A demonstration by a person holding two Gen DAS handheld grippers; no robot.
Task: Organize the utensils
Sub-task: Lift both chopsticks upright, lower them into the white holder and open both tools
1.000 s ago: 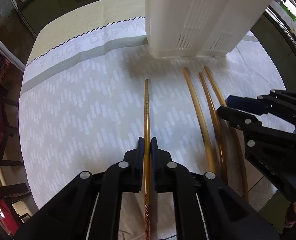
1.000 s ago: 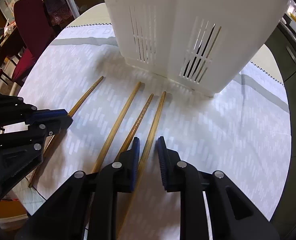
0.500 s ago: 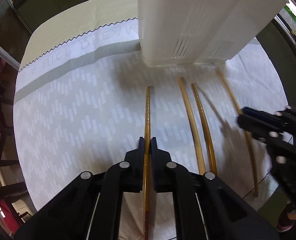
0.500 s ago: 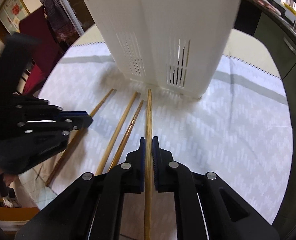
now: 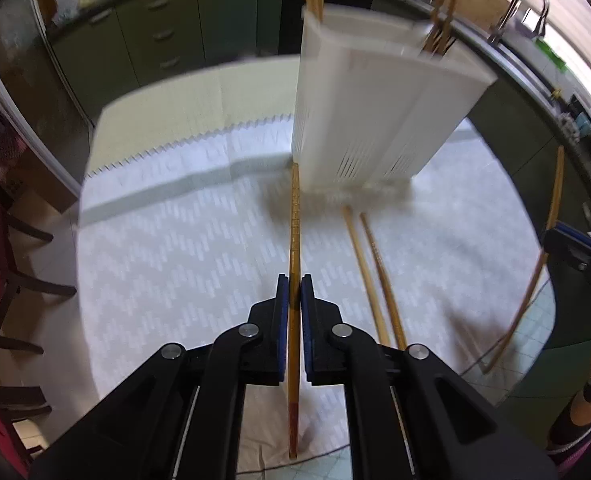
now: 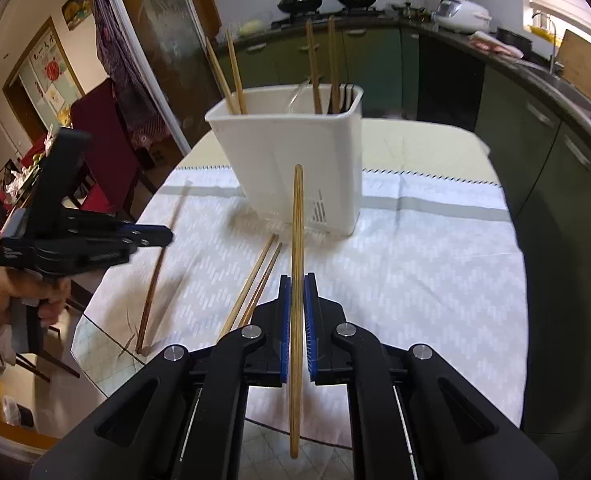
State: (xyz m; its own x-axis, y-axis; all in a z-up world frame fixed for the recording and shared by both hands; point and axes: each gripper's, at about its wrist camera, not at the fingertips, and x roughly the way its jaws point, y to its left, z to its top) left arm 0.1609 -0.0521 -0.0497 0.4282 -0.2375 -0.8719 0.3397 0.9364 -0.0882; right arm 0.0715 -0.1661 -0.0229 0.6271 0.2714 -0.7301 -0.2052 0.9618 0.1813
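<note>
Standing in the white holder (image 6: 295, 160) are several chopsticks (two loose ones (image 6: 255, 284) lie before it), while each gripper, left (image 5: 294, 300) and right (image 6: 297, 304), clamps another chopstick.

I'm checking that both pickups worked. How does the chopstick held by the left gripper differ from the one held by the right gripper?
The left gripper's chopstick is darker amber with ringed grooves near its far end; the right gripper's chopstick is paler and looks smooth. The left one shows a reddish-brown near end; the right one is one colour throughout. Both are clamped between shut jaws, pointing toward the white holder.
</note>
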